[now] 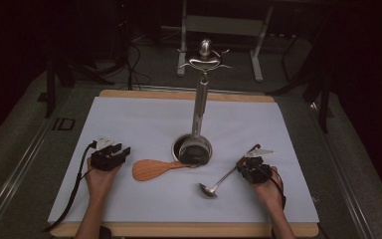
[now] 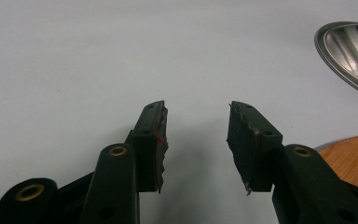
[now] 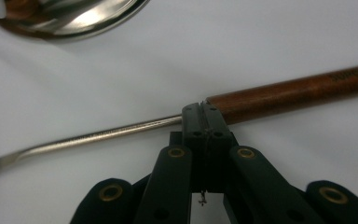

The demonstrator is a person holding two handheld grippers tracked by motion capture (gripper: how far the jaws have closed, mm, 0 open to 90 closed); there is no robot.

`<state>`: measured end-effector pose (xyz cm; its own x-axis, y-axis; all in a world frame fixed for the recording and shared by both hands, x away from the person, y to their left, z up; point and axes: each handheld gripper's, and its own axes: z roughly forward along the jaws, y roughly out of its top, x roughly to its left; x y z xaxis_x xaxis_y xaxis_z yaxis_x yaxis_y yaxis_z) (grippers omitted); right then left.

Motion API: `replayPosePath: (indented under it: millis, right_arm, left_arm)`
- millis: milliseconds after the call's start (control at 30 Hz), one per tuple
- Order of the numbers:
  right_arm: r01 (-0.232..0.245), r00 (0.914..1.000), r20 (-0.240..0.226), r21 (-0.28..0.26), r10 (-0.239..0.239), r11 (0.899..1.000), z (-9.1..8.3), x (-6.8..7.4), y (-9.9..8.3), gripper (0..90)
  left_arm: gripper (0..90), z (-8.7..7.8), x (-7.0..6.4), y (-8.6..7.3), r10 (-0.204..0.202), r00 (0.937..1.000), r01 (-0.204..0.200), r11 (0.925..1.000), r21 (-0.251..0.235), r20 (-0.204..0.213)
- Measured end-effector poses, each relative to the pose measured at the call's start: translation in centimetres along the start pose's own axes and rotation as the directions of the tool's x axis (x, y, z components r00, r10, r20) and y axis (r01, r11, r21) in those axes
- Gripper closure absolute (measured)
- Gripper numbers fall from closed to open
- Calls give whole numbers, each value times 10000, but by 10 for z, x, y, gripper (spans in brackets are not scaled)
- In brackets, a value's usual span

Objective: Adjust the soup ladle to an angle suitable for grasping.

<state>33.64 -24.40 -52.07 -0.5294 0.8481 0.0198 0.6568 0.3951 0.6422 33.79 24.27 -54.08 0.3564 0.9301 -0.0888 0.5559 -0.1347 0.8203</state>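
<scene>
The right tongs (image 1: 250, 167) are clamped shut on the ladle (image 1: 222, 179) where its steel shaft meets the wooden grip; the ladle lies on the table (image 1: 129, 119), its long axis running from the near-left bowl to the far-right handle. The left tongs (image 1: 110, 156), open and empty, sit just left of the wooden spatula (image 1: 151, 170), so they are nearer to it.

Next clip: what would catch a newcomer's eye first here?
The tall steel stand with hooks on top rises from a round base at the middle of the white sheet. In front of it lies a wooden spatula, and to the right a ladle whose handle the right gripper has clamped where steel meets wood. The left gripper rests open beside the spatula, holding nothing.
</scene>
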Motion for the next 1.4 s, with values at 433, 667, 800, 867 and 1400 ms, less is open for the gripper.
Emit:
replayPosePath:
  millis: [433,667,800,867,1400]
  right_arm:
    - [-264,9994,212,334,257,9991,28,-14,38,900]
    - [-747,9971,197,642,736,9951,36,-23,56,856]
    - [-1426,9897,211,600,1416,9880,32,-26,59,822]
    - [-1841,9828,215,510,1832,9816,31,-30,62,774]
    - [-3244,9398,1555,1272,3042,9373,57,-40,88,481]
  left_arm:
    - [574,0,0,0,-10,10000,10,10000,-9,17]
    - [574,0,0,0,-36,10000,36,10000,-33,26]
    - [575,0,0,0,-41,10000,41,10000,-21,24]
    - [574,0,0,0,-35,10000,35,10000,-20,25]
    - [574,0,0,0,-41,10000,41,10000,-11,34]
